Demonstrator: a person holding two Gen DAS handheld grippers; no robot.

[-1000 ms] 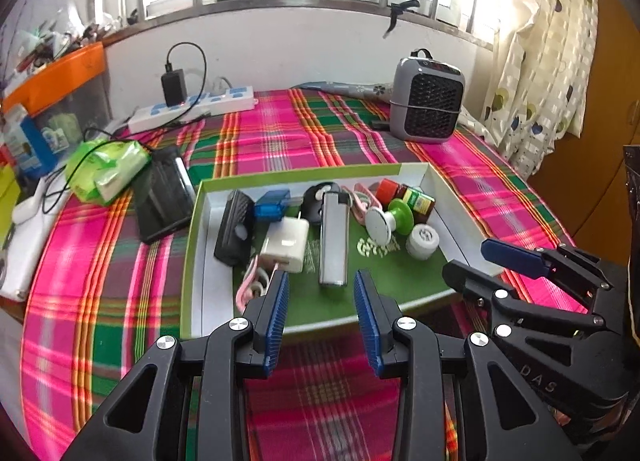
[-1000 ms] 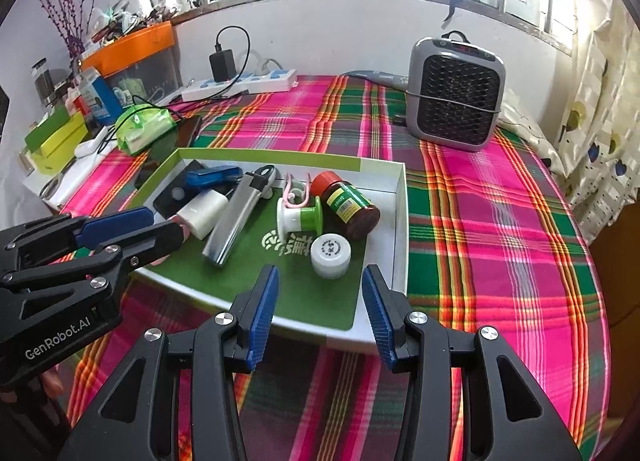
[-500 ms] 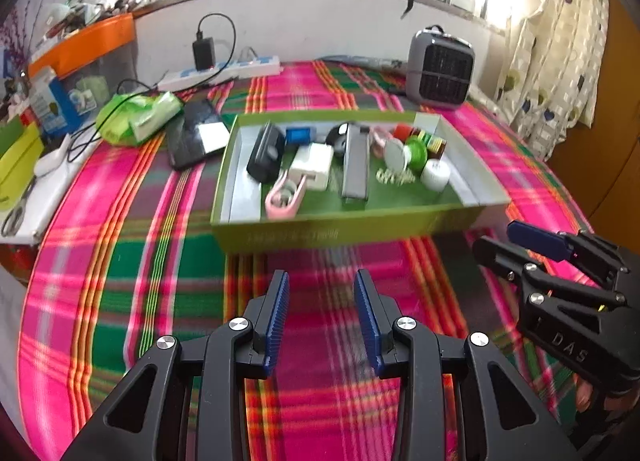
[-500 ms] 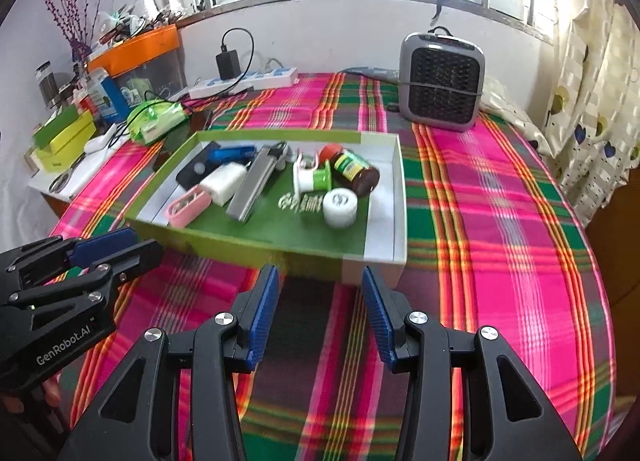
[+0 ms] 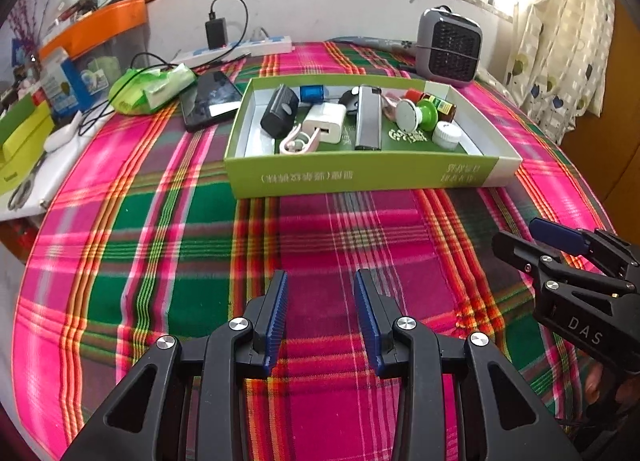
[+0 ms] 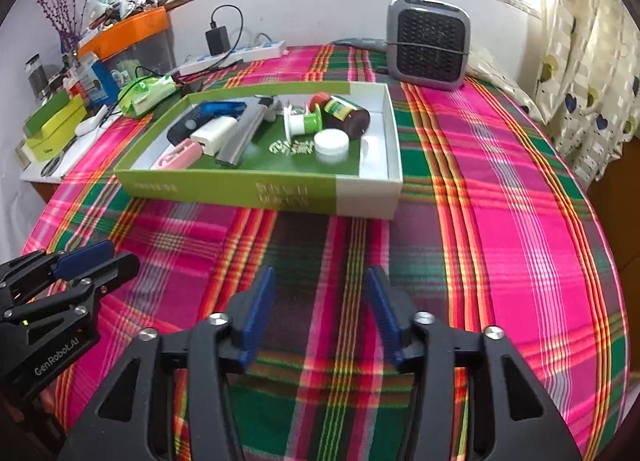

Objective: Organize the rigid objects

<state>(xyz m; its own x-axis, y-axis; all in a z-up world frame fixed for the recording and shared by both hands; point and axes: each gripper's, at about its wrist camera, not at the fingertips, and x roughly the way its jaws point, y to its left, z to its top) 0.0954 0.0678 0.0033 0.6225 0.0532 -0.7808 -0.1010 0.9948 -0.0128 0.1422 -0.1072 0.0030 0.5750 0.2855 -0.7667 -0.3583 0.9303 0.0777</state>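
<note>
On the plaid-covered counter (image 5: 320, 229), well ahead of both grippers, I see the green box (image 5: 360, 177) sitting flat with its open top up. It holds all the small items I can make out. From the left wrist view: a black case (image 5: 280, 111) at the left, a white charger (image 5: 325, 123) beside it, a pink clip (image 5: 298, 141) at the near edge, a silver bar (image 5: 368, 119) lying lengthwise in the middle, a green and white spool (image 5: 416, 116) to its right, and a white cap (image 5: 447, 135) near the right wall. From the right wrist view I also note a blue item (image 6: 222, 108) at the far left and a dark bottle (image 6: 346, 113) with a red lid lying on its side, touching the spool.

My left gripper (image 5: 320, 309) hangs over bare cloth, near the front edge of the counter; its jaws stand moderately apart and hold nothing. My right gripper (image 6: 320, 309) is likewise over bare cloth, jaws parted and holding nothing. Each gripper shows at the edge of the other's view, side by side and apart.

Outside the box: a black phone (image 5: 210, 99) lies just left of it, with a green packet (image 5: 154, 89) further left. A power strip (image 5: 240, 51) with a plugged adapter sits along the back wall. A grey heater (image 5: 448, 47) stands upright behind the right end of the box.
</note>
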